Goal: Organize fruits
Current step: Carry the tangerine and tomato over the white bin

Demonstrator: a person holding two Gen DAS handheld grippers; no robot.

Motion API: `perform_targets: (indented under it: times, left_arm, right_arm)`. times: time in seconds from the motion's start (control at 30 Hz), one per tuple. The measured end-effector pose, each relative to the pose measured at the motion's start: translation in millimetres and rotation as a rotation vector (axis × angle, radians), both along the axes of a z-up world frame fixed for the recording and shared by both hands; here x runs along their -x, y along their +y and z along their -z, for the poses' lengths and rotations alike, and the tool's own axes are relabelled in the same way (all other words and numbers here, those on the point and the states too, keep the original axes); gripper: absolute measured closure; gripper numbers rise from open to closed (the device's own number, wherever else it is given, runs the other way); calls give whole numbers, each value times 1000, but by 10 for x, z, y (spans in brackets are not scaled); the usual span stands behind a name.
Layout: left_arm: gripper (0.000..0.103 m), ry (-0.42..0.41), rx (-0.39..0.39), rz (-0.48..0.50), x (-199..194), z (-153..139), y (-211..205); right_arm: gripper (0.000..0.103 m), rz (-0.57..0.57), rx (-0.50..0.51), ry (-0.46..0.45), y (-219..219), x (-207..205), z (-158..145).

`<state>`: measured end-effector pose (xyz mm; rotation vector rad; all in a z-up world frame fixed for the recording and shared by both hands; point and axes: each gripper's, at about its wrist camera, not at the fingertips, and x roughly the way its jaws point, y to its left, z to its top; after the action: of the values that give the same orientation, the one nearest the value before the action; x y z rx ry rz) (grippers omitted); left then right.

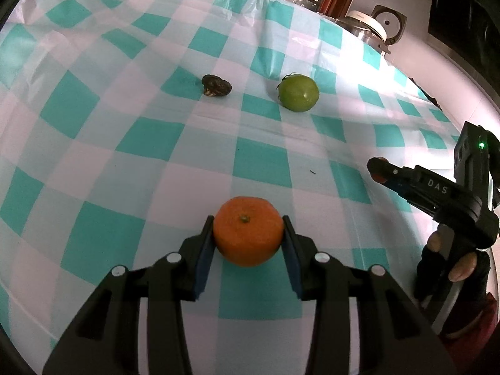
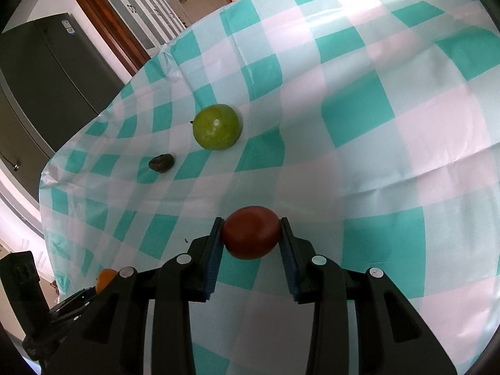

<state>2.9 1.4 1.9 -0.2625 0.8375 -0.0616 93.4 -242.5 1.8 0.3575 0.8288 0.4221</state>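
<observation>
Left wrist view
Left hand-held gripper [image 1: 248,231]: we see its two fingers clamped on the orange [image 1: 248,230], one pad on each side, stem end facing us.
Orange: at 6 o'clock, low over the bench [image 1: 93,143]; we cannot tell whether it touches the cloth.
Green fruit [image 1: 298,92]: at 12 o'clock past the orange, resting on the checked cloth.
Dark fruit [image 1: 216,86]: at 11 o'clock, left of the green fruit and apart from it, wrinkled.
Right hand-held gripper [image 1: 379,172]: at 3 o'clock, seen side-on with a bit of red showing at its tip; a gloved hand [image 1: 450,262] grips its handle.
Jar [image 1: 365,25]: at 1 o'clock beyond the bench edge.

Right wrist view
Right hand-held gripper [image 2: 251,232]: we see its fingers closed on the red fruit [image 2: 251,232], pads pressed on both sides.
Red fruit: at 6 o'clock, above the bench [image 2: 406,125].
Green fruit [image 2: 216,126]: at 11 o'clock on the cloth.
Dark fruit [image 2: 161,162]: at 10 o'clock, near the green fruit, not touching.
Orange [image 2: 104,278]: at 8 o'clock, partly hidden behind our gripper's body.
Fridge [image 2: 47,78]: at 10 o'clock, off the bench.
</observation>
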Motion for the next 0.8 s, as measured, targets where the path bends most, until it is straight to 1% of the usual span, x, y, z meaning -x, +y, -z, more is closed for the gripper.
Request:
perform_targets:
  times: [0.13, 0.23, 0.3, 0.33, 0.37, 0.47, 0.53, 0.57, 0.6, 0.7, 0.8]
  left_arm:
    - [62, 1, -1, 0, -9, -3, -2]
    - [62, 13, -53, 6, -15, -13, -50]
    - [62, 36, -104, -4, 55, -29, -98]
    - [62, 38, -112, -3, 106, -38, -110]
    - [62, 33, -120, 1, 186, -53, -123]
    - [62, 3, -183, -2, 451, -119, -162]
    - [62, -9, -188, -6, 630, -159, -145]
    - [62, -11, -186, -5, 704, -171, -135]
    - [62, -18, -193, -5, 821, -187, -121]
    - [62, -40, -237, -11, 1076, -216, -88]
    - [62, -45, -249, -20, 1315, -213, 11]
  right_arm:
    - [67, -1, 11, 11, 13, -18, 3]
    - [67, -1, 37, 21, 52, -30, 1]
    - [67, 27, 95, 17, 85, 53, -41]
    - [67, 27, 121, 17, 112, 124, -59]
    - [67, 16, 139, -6, 161, 274, -111]
    - [67, -8, 164, -72, 291, 667, -231]
    - [67, -6, 155, -94, 348, 906, -277]
    - [67, -9, 143, -101, 387, 1071, -286]
    - [67, -10, 144, -102, 413, 1150, -289]
    - [67, -35, 145, -96, 510, 1432, -274]
    - [67, -71, 173, -111, 635, 1676, -293]
